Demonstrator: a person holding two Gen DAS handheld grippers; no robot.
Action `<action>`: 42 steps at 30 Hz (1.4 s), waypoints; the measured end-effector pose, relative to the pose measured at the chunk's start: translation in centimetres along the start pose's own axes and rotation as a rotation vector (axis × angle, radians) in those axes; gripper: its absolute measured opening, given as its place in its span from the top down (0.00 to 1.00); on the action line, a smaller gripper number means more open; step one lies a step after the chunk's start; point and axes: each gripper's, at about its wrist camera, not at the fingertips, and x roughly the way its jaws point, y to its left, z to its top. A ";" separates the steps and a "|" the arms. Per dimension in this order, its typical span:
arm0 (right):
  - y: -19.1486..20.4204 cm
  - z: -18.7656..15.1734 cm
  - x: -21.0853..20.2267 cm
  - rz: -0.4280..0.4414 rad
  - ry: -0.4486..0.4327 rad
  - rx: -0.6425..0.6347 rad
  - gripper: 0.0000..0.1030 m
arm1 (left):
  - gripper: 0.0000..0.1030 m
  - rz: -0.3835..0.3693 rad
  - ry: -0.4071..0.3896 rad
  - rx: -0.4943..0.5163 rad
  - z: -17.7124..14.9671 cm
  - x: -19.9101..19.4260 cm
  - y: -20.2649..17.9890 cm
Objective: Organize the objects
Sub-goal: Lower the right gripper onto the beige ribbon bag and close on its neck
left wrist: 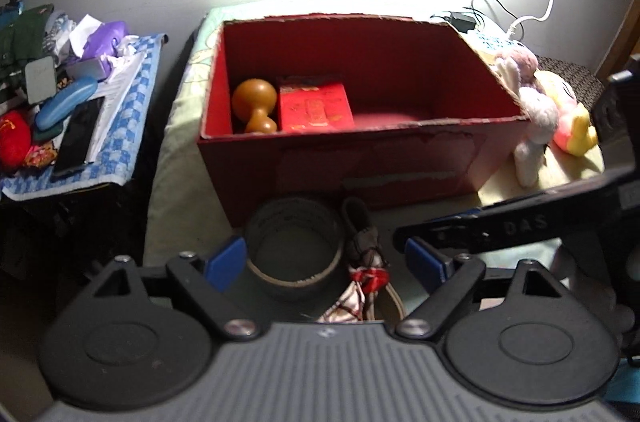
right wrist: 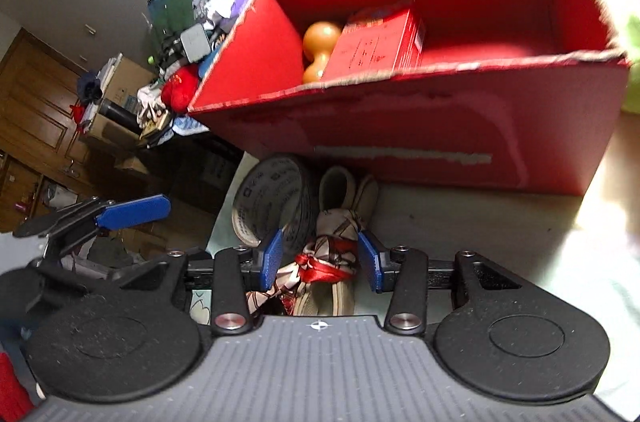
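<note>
Cluttered bedroom, pale bed cover (left wrist: 172, 158). Red box (left wrist: 400, 162) at 12 o'clock. Tied bundle (right wrist: 332, 258) straddled by right gripper (right wrist: 324, 260), jaws narrow, contact unconfirmed; long axis 12-to-6. Left gripper (left wrist: 324, 262) wide, around tape roll (left wrist: 294, 246).

An open red cardboard box (left wrist: 400, 174) holds a wooden gourd (left wrist: 254, 104) lying beside a red packet (left wrist: 316, 106). Before it lie a tape roll (left wrist: 294, 246) and a ribbon-tied cloth bundle (right wrist: 332, 254).

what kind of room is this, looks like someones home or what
Probably a lived-in bedroom: the red cardboard box sits on what looks like a bed, plush toys beside it, and a cluttered side table against the wall.
</note>
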 end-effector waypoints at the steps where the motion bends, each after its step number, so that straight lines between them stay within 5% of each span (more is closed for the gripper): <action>1: 0.0 -0.1 0.2 -0.001 0.010 -0.001 0.56 | 0.15 -0.010 0.006 0.006 -0.2 0.1 -0.2; 12: -0.6 -0.2 2.6 -0.034 0.080 0.013 0.57 | 0.19 -0.036 0.074 0.053 -2.3 2.7 -2.1; 20: -1.0 0.2 3.5 -0.052 0.111 0.019 0.56 | 0.31 -0.102 0.125 0.006 -2.4 4.3 -1.9; 33: -1.4 0.2 4.2 -0.043 0.145 0.029 0.55 | 0.36 -0.148 0.192 -0.059 -2.4 7.4 -1.6; 42: -2.7 0.1 3.2 -0.004 0.127 0.084 0.67 | 0.50 -0.178 0.248 -0.061 -2.1 9.2 -1.9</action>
